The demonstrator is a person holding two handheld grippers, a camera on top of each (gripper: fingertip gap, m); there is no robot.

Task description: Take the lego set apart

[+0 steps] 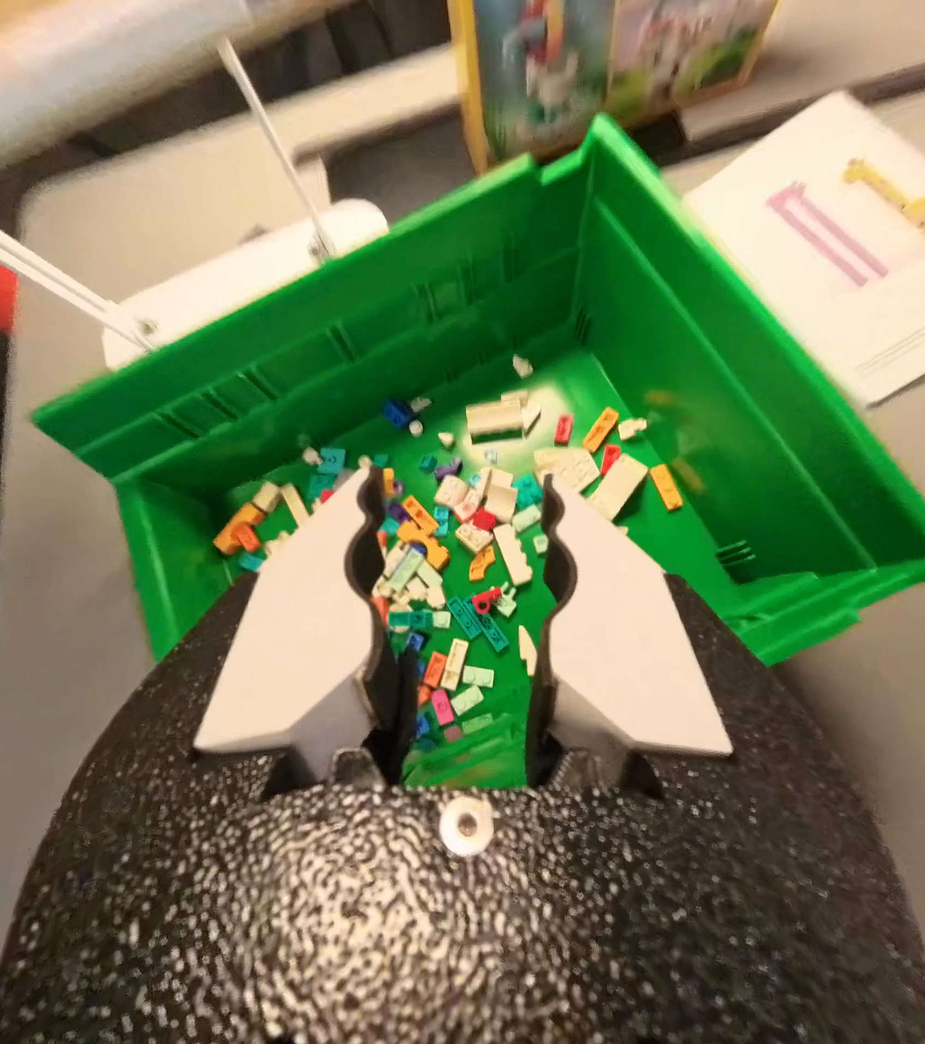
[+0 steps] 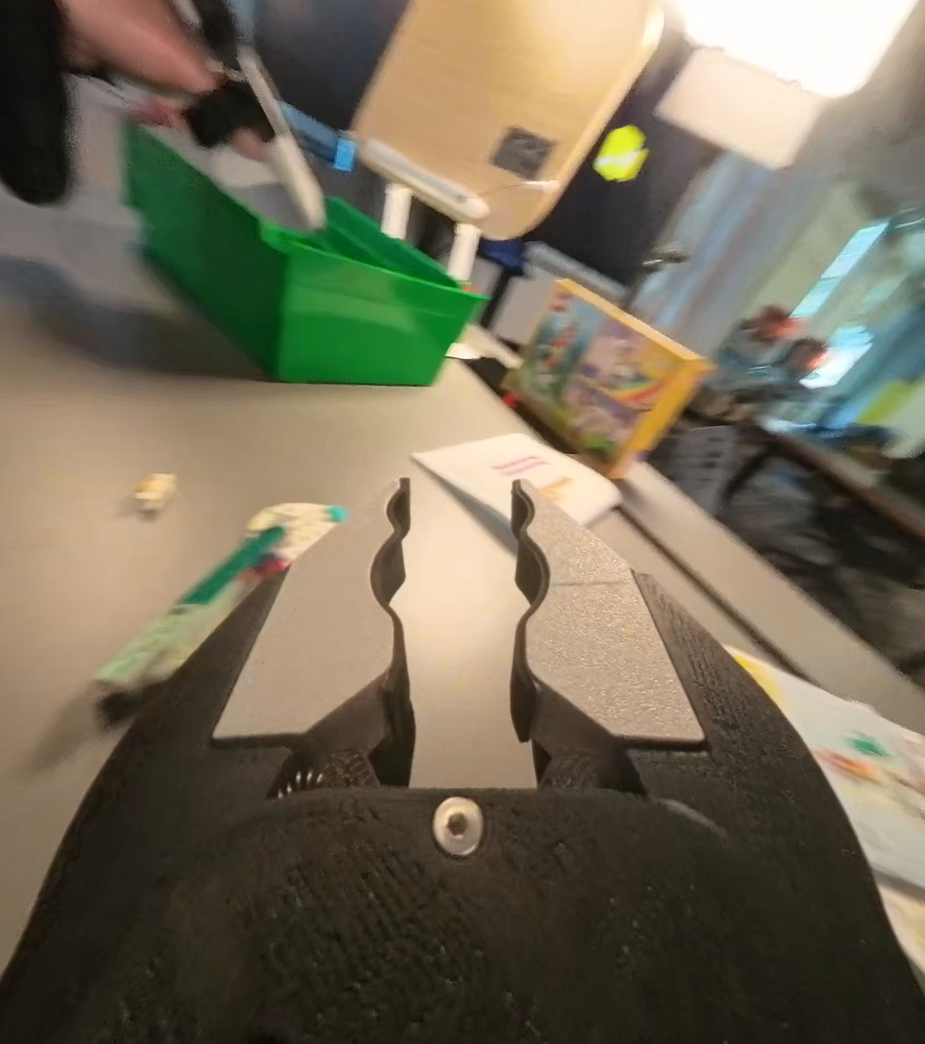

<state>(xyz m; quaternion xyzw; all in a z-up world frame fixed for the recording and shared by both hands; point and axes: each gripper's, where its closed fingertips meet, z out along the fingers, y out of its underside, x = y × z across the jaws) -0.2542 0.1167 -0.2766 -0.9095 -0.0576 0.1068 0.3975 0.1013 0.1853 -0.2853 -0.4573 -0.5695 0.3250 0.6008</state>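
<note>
On my left side, my left gripper [image 1: 460, 486] hangs over a green bin [image 1: 290, 361] whose floor is scattered with loose bricks [image 1: 482, 531] in white, orange, teal and red. Its jaws stand apart with nothing between them, and the bin's high walls close in on the far side and the right. Behind the bin stand a white lamp base [image 1: 347, 226] and a picture box [image 1: 607, 73]; a white booklet [image 1: 844, 243] lies to the right on the grey tabletop [image 1: 70, 508].

My right gripper [image 2: 460, 491] sits low over bare tabletop, jaws open and holding nothing. Far left, a hand [image 2: 138, 45] holds the other gripper down into the bin. Nearer, a small pale brick piece [image 2: 155, 491] lies alone, and a built strip of green, white and teal bricks [image 2: 211, 593] lies just beside my left finger, partly hidden by it. I cannot tell whether they touch. Straight ahead the booklet lies flat, the box stands beyond it by the tabletop's edge, and printed pages [image 2: 872, 791] lie at my right. Open grey surface runs between the strip and the bin.
</note>
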